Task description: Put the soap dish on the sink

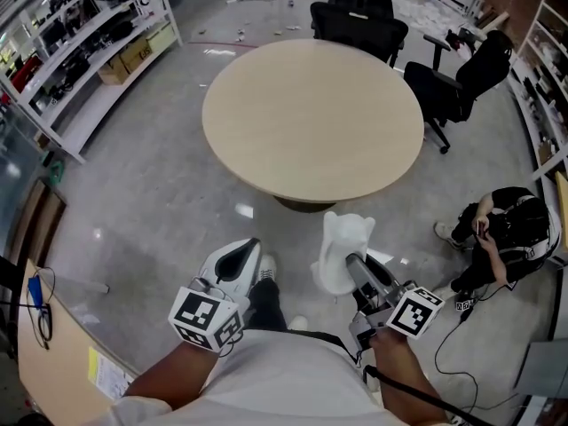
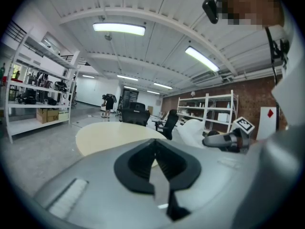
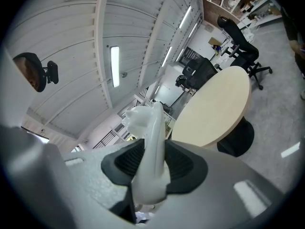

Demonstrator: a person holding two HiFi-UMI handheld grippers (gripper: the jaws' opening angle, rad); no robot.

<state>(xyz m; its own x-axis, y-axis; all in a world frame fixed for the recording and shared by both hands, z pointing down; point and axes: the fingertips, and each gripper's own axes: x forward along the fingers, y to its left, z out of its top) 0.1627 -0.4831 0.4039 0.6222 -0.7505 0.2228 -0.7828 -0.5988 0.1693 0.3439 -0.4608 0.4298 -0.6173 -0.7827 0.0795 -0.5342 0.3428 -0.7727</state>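
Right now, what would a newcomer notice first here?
The white soap dish clamped in the right gripper, low in the head view. Ahead of it, a big round table stands bare in the middle of the room. A person sits on the floor at the right.

Round beige table [image 1: 311, 114] straight ahead of my left gripper [image 1: 250, 248] and right gripper [image 1: 353, 269]. Black office chairs [image 1: 359, 16] beyond it. Shelving rack [image 1: 89, 43] far ahead-left. Person [image 1: 506, 238] sitting on the floor, right of my right gripper. Wooden desk [image 1: 53, 362] behind-left.
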